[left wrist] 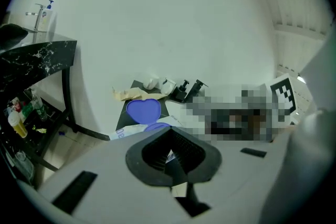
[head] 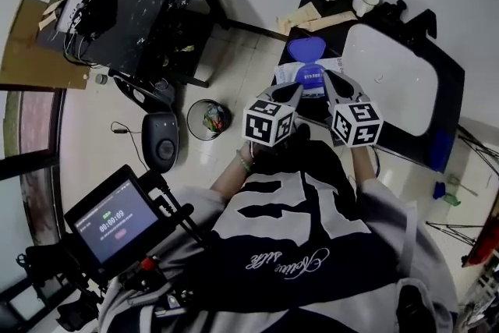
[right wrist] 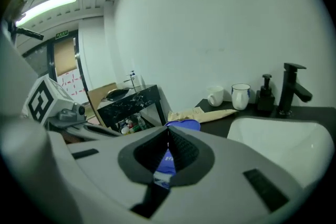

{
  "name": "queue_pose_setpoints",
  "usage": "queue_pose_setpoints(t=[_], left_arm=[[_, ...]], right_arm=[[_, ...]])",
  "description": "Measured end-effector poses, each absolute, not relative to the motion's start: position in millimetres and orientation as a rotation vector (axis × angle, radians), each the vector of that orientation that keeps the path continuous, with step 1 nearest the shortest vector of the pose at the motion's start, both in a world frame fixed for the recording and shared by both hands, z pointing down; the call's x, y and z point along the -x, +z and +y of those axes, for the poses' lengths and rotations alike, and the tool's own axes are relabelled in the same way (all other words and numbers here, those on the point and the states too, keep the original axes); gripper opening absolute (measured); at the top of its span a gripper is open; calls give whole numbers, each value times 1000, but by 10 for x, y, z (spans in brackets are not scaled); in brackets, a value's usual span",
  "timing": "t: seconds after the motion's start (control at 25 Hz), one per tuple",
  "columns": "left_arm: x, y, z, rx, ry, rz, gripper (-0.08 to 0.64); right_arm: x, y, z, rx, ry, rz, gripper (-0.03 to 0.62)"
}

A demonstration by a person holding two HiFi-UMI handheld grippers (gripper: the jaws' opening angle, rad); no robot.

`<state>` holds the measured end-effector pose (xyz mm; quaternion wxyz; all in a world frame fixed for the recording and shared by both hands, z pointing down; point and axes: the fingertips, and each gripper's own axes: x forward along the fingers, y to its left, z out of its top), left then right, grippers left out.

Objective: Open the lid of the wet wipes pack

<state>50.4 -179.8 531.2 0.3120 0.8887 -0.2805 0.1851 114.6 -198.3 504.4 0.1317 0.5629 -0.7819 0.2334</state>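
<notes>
- White-and-blue soft wet wipes pack (head: 310, 76) — lies on the black tabletop (head: 406, 141), just beside the white basin (head: 390, 78); its blue heart-shaped plastic lid (head: 306, 51) is already flipped back.
- Left tongs (head: 295, 92) — jaws together, apparently empty, tips over the pack, probably to steady it.
- Right tongs (head: 334, 83) — jaws likewise together, nothing clamped.

The person holds both grippers out in front of the chest, side by side and close together, pointing forward and down. The left gripper (head: 299, 92) has its jaw tips pressed together. The right gripper (head: 330, 82) likewise has its tips meeting. The bare left forearm (head: 232, 177) is bent inward.
</notes>
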Motion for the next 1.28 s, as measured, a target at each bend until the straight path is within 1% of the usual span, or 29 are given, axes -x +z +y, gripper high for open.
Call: queue_pose_setpoints(t=[0.32, 0.6, 0.92, 1.28], left_arm=[[-413, 5065, -1558, -2463, 468, -634, -2], [-504, 4917, -1312, -2531, 461, -523, -2], [-579, 4736, -1023, -2553, 425, -480, -2], [-757, 4596, -597, -2546, 381, -531, -2]], right_arm=[[-1136, 4963, -1415, -1893, 760, -2204, -2], [-1152, 4774, -1081, -2057, 775, -2150, -2], [-1158, 4594, -789, -2095, 747, -2133, -2], [-1220, 4508, -422, -2015, 725, -2199, -2]])
